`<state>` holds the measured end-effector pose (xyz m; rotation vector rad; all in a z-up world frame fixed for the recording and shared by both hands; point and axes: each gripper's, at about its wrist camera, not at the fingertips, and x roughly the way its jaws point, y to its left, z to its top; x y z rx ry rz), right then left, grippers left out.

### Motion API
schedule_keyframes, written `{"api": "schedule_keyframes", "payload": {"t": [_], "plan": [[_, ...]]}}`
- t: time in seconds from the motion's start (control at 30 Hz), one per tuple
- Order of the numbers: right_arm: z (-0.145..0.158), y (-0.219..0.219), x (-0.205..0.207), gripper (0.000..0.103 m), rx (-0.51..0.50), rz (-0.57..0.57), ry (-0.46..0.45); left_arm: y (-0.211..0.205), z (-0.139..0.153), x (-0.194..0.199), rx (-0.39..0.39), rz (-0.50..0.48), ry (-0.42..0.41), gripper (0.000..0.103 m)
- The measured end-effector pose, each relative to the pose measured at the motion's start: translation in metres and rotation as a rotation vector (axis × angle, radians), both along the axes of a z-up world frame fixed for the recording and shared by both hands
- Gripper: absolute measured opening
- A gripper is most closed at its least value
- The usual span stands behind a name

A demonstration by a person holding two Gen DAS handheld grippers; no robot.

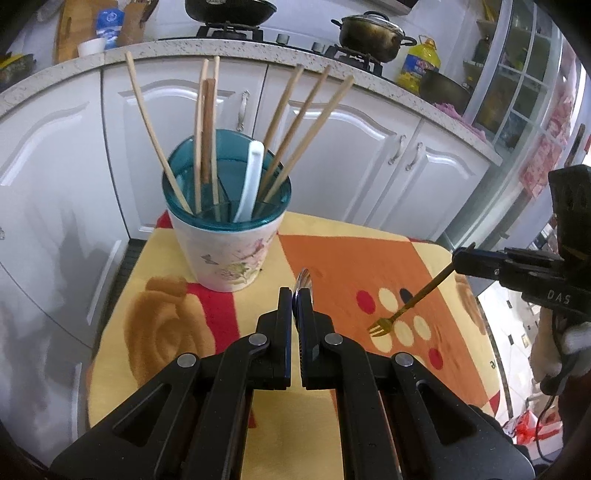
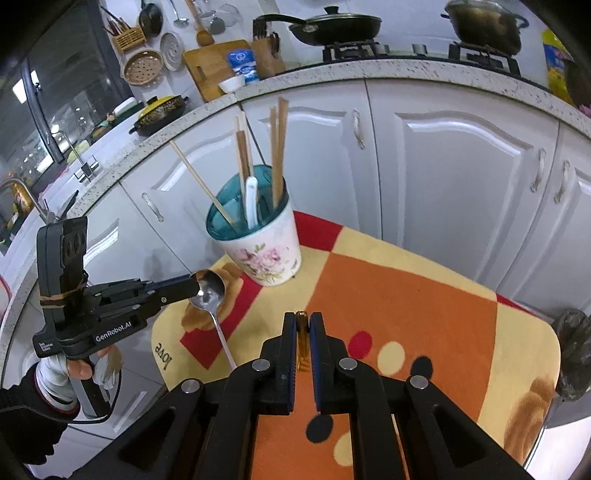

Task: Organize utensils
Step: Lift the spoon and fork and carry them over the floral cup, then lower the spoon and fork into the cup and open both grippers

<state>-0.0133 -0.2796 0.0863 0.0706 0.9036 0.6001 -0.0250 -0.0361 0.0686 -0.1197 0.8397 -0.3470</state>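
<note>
With both utensils bound for the cup [image 1: 226, 225], the left hand-held gripper [image 1: 295, 295] clamps a spoon [image 2: 208, 288] and the right hand-held gripper [image 2: 303, 321] a fork [image 1: 406, 306], lifted beside it.

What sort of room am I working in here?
A home kitchen, by the look of it: a gas stove with a black frying pan on it, white cabinets under a speckled countertop, and a utensil holder with chopsticks.

bright daylight | glare on cabinets [image 1: 55, 177] | fisheye edges warped, dark corners
</note>
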Motion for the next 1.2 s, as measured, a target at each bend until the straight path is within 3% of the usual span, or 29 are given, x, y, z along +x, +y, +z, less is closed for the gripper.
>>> {"api": "schedule_keyframes", "payload": {"t": [0.27, 0.73, 1.0, 1.2], "plan": [[0.021, 0.014, 0.007, 0.006, 0.014, 0.030, -0.043, 0.017, 0.015, -0.005, 0.003, 0.028, -0.034, 0.001], [0.072, 0.051, 0.028, 0.006, 0.057, 0.082, -0.140, 0.075, 0.082, 0.002, 0.011, 0.162, -0.178, 0.001], [0.087, 0.071, 0.055, 0.006, 0.103, 0.084, -0.141, 0.083, 0.117, 0.026, 0.095, 0.252, -0.304, 0.001], [0.091, 0.094, 0.081, 0.006, 0.121, 0.087, -0.143, 0.077, 0.117, 0.058, 0.178, 0.291, -0.335, 0.001]]}}
